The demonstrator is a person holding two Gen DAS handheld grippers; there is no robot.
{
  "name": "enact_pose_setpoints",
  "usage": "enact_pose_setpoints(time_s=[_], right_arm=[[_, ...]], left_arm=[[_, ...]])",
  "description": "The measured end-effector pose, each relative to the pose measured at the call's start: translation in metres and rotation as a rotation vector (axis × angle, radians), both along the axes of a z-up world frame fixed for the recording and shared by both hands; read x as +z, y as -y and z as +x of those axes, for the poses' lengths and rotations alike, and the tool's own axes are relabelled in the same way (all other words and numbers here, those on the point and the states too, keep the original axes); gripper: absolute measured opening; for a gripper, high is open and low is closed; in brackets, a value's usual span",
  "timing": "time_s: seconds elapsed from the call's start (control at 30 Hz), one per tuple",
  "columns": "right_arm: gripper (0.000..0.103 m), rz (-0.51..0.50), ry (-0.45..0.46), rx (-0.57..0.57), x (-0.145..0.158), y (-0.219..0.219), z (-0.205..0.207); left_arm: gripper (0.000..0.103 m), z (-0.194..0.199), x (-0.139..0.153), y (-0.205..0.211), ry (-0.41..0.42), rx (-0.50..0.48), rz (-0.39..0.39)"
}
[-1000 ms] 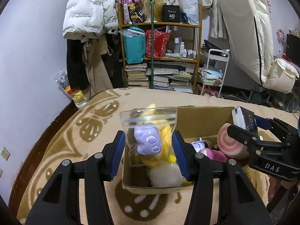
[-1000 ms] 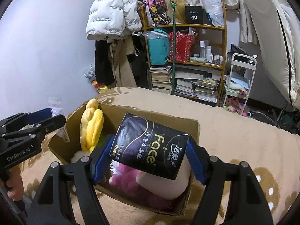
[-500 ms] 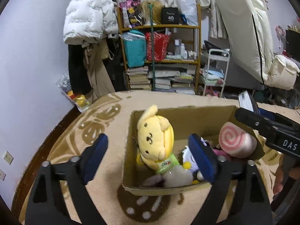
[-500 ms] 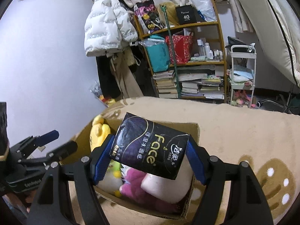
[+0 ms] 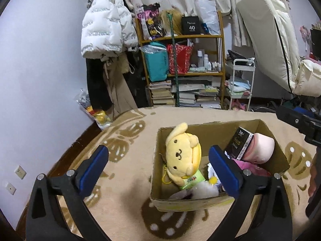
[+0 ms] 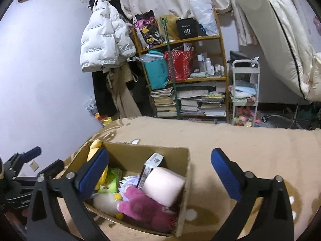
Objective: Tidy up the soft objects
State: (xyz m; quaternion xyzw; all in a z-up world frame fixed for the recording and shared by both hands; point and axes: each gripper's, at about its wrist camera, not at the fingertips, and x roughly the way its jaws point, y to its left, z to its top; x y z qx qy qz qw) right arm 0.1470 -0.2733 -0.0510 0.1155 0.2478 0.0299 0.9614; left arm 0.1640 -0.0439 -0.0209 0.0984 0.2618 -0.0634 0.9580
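A cardboard box (image 5: 210,129) sits on a beige patterned blanket (image 5: 128,140). Inside lie a yellow dog plush (image 5: 183,155), a black tissue pack (image 5: 238,145), a pink roll cushion (image 5: 260,148) and a magenta plush (image 6: 144,204). The box (image 6: 185,182), the tissue pack (image 6: 149,170) and the pink roll (image 6: 163,185) also show in the right wrist view. My left gripper (image 5: 158,170) is open and empty, just left of and above the box. My right gripper (image 6: 159,175) is open and empty above the box's right wall.
A wooden shelf (image 5: 180,68) with books and bags stands beyond the bed. A white puffer jacket (image 5: 106,32) hangs at its left. A white cart (image 5: 240,84) and a leaning mattress (image 5: 268,46) stand at the right. The wall (image 5: 40,80) is close on the left.
My left gripper let go of the bagged toy and opened. My right gripper let go of the black tissue pack, which now lies in the box, and opened. Both drew back.
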Motion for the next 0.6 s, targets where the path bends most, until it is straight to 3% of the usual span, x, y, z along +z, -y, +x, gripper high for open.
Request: enact_pose_setpoints(time_s=[0.33,0.6], right_arm=[[0.103,-0.046,0.044,-0.013,0.032,0.000,-0.034],[0.103,-0.049,0.137,-0.011,0.072,-0.004,-0.075]], left_arm=[[0.100,-0.036,0.029,-0.021,0.030,0.043,-0.024],[0.100,-0.073,0.071,-0.043,0.096,0.080,-0.093]])
